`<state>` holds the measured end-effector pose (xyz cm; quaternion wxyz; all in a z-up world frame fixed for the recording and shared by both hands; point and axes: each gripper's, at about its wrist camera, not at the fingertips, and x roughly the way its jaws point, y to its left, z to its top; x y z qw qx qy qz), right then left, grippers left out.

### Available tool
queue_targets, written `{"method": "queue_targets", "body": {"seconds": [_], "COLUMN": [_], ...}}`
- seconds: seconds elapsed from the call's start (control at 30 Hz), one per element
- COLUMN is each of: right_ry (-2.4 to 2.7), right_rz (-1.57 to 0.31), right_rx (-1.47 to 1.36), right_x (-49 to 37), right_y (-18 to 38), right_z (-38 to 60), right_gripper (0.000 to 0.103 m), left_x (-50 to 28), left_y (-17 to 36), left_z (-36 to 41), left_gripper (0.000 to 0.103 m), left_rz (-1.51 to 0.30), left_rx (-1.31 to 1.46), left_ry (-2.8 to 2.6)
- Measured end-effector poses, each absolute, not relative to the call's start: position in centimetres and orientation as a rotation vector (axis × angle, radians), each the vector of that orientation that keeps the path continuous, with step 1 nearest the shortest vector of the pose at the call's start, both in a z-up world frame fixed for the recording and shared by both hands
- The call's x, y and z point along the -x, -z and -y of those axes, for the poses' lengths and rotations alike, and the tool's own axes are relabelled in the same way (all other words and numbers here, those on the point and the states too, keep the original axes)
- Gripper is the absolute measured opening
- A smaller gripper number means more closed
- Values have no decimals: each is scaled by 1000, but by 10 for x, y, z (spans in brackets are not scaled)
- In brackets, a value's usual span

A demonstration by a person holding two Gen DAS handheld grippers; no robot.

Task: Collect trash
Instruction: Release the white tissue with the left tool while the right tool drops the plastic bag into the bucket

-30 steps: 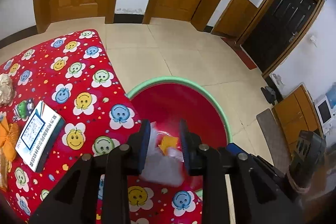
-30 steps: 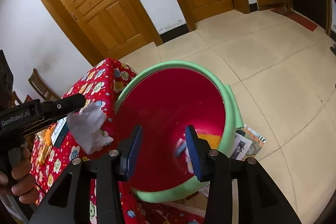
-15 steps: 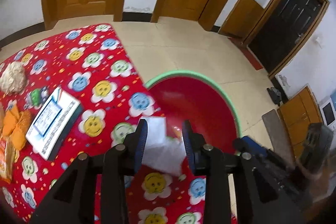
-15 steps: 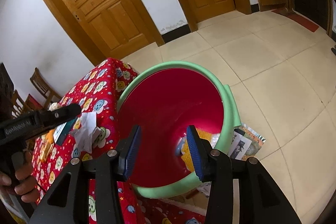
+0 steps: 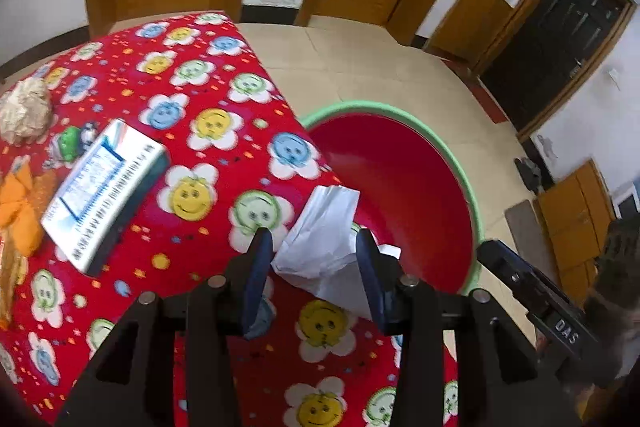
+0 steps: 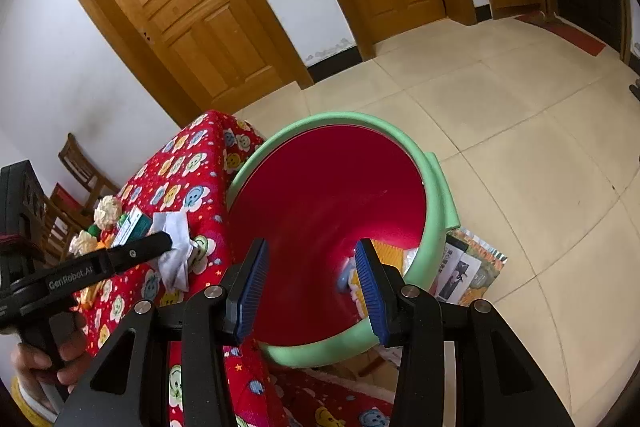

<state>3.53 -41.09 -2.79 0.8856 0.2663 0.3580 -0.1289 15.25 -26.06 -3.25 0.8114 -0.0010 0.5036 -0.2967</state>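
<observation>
Scene: table w/ red smiley-flower cloth [image 5: 208, 99]; red bin w/ green rim [image 6: 436, 187] stands at table's corner, on tiled floor.
Left gripper [image 5: 314, 259]: jaws partly open & have just been opening. White crumpled tissue [image 5: 324, 243] sits between them; pads seem slack on it, not squeezing. From the right wrist cam it hangs by the finger tip, over the cloth.
Right gripper [image 6: 310, 267]: jaws partly open, nothing in them. Aimed down into the bin's mouth; some trash (orange, white bits) shows at bin bottom.
Tissue place: over table edge nearest the bin, one end at or past the cloth's edge, bin interior just behind. Can't tell if it's resting on cloth or hanging free.
Key relation: tissue lies straight ahead between the left pads, long axis running away from the cam toward the bin. Bin is ahead & to the right of the left gripper. Left hand is nearer the tissue by far; right is over the bin, apart from it.
Judged step: tissue not yet in bin; prob needs re-grip & carry over the rim, else it may drop on the cloth.
Other trash on table: white box [image 5: 100, 191], orange wrapper [image 5: 20, 203], beige paper wad [image 5: 26, 111], all well apart from both grippers.
</observation>
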Motion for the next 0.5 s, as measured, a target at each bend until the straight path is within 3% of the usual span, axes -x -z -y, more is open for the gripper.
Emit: {"method": "queue_targets", "body": {"seconds": [0.27, 0.5], "right_ry": [272, 278], "right_rz": [-737, -731], "right_rx": [-555, -563], "right_x": [-34, -32], "right_y": [27, 26], "right_z": [412, 414], "right_gripper": [46, 46], "left_x": [-138, -136], "left_y": [25, 14], "left_z": [272, 295], "left_gripper": [26, 22], "left_rz": [-1027, -996], "left_rx": [-26, -53], "left_ry": [704, 772]}}
